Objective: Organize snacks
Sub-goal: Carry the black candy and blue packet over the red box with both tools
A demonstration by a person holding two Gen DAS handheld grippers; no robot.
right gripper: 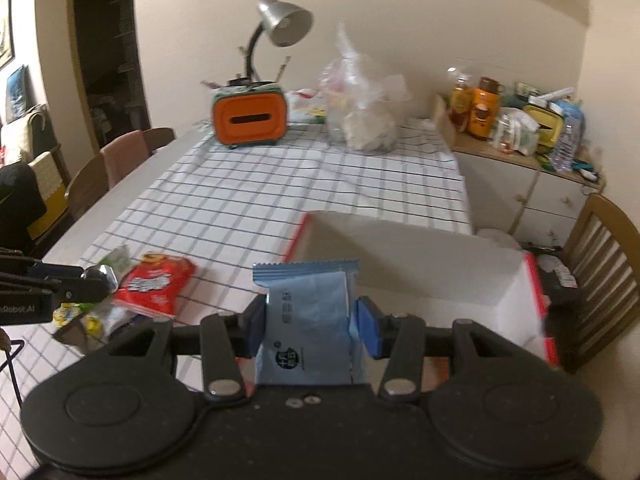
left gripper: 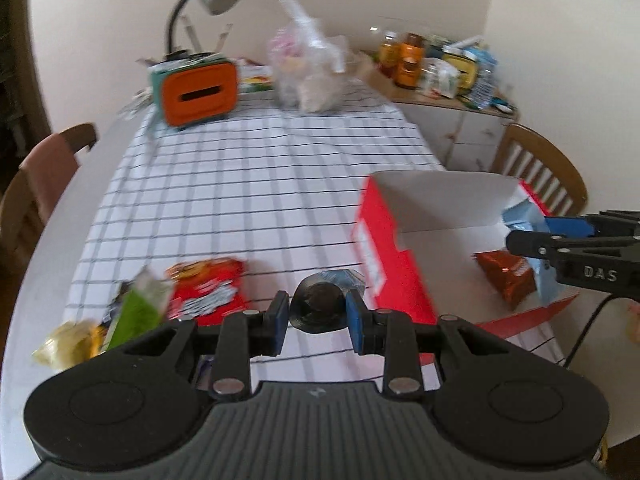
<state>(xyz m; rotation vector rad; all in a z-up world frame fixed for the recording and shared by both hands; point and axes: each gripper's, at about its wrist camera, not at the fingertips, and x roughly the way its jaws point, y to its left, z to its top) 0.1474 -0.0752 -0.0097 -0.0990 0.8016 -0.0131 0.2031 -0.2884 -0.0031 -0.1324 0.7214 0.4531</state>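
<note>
Right gripper (right gripper: 310, 322) clamped on a light blue snack packet (right gripper: 310, 320), held upright over the near edge of the red box (right gripper: 538, 296); inside the box, an orange-brown packet (left gripper: 506, 276) on the white floor; left gripper (left gripper: 317, 316) beside the box, closed on a dark round-windowed packet (left gripper: 320, 306); left of the box — a red snack bag (left gripper: 208, 288), a green packet (left gripper: 140, 308), a yellow one (left gripper: 68, 346) — all on the checked tablecloth (left gripper: 248, 184).

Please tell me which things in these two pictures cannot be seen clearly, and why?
- Red box floor: right wrist view, hidden by blue packet in the right tool.
- Green packet: left wrist view, motion blur, label unreadable.
- Dark packet in the left tool: print blurred.
- Sideboard bottles: too small.
</note>
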